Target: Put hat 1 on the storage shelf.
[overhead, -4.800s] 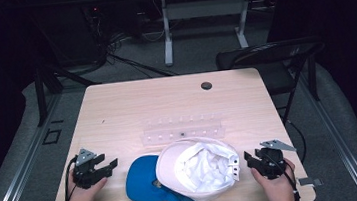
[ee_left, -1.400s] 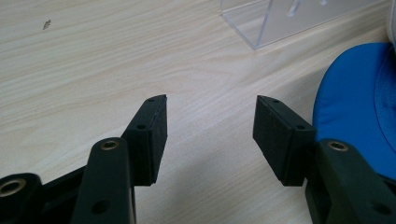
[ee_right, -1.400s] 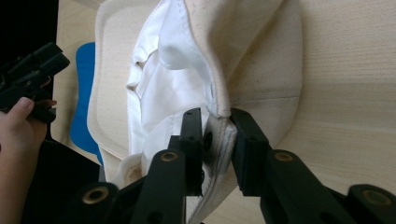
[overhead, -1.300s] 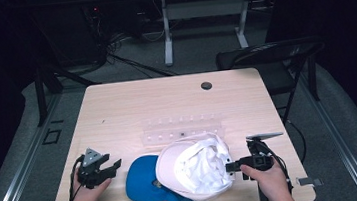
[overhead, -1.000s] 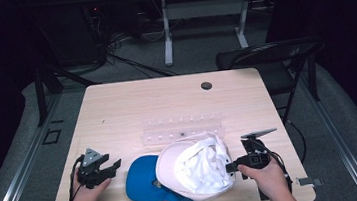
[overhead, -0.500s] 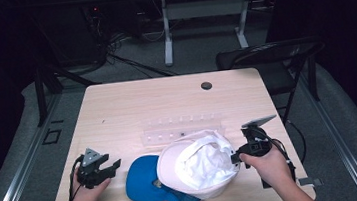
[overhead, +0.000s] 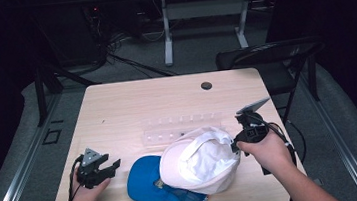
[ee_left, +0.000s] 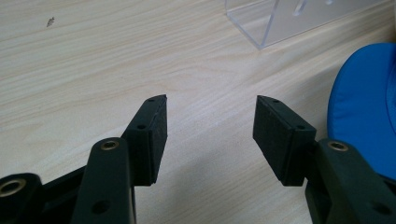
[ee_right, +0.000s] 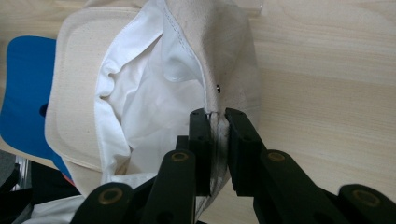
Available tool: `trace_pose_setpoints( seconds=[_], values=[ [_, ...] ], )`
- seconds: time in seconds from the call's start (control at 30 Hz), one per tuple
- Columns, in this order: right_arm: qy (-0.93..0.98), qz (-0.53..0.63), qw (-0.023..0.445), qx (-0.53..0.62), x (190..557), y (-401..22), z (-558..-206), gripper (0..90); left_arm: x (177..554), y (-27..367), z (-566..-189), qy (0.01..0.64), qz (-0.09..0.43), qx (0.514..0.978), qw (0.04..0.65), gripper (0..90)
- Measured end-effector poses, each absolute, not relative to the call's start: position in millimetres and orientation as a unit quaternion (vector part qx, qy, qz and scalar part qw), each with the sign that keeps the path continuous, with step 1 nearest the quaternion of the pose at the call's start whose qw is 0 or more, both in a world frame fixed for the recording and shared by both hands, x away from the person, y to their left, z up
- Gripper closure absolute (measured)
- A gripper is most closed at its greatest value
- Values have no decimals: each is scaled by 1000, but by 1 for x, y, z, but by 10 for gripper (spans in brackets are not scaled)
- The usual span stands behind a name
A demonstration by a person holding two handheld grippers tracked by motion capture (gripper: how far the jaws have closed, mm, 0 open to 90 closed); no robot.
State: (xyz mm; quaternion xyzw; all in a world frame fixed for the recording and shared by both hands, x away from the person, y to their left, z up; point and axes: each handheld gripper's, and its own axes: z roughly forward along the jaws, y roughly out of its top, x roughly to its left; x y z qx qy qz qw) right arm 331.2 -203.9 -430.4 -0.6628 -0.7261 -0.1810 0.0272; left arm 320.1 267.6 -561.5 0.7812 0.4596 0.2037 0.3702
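Note:
A white cap [overhead: 198, 161] lies upside down on a blue cap [overhead: 145, 182] near the table's front edge. My right gripper [overhead: 235, 145] is shut on the white cap's rim at its right side and holds that edge raised off the table. In the right gripper view the cream rim [ee_right: 217, 119] is pinched between the black pads [ee_right: 201, 140], with the white lining [ee_right: 140, 107] open to the left. My left gripper [overhead: 113, 165] rests at the front left of the table, open, with bare wood between its fingers [ee_left: 154, 135]. The blue cap's brim [ee_left: 369, 116] lies to its right.
A clear plastic rack [overhead: 179, 128] stands just behind the caps; its corner [ee_left: 280, 23] shows ahead of the left gripper. A small black disc [overhead: 206, 85] sits near the table's far edge. A dark folding chair [overhead: 273, 63] stands off the far right corner.
My right gripper moved in from the right, closed on the white cap's rim and lifted that side up and back. The left gripper stayed where it was.

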Motion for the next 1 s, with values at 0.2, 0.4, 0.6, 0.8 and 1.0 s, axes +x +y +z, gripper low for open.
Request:
trace_pose_setpoints(
  seconds=[0.2,0.4,0.6,0.8,1.0],
  values=[
    [-719,-189,45,-667,335,-202,-415,819,320,268,-561,460,203,782,369,454],
    [-724,-204,52,-657,337,-200,-392,819,321,268,-562,460,204,782,368,454],
    [-718,-237,78,-650,338,-197,-373,820,320,268,-562,461,203,781,370,454],
    [-715,-261,106,-640,339,-195,-365,821,320,268,-562,460,202,781,371,454],
    [-707,-276,114,-641,338,-196,-366,821,320,268,-562,460,203,781,370,455]
  ],
)
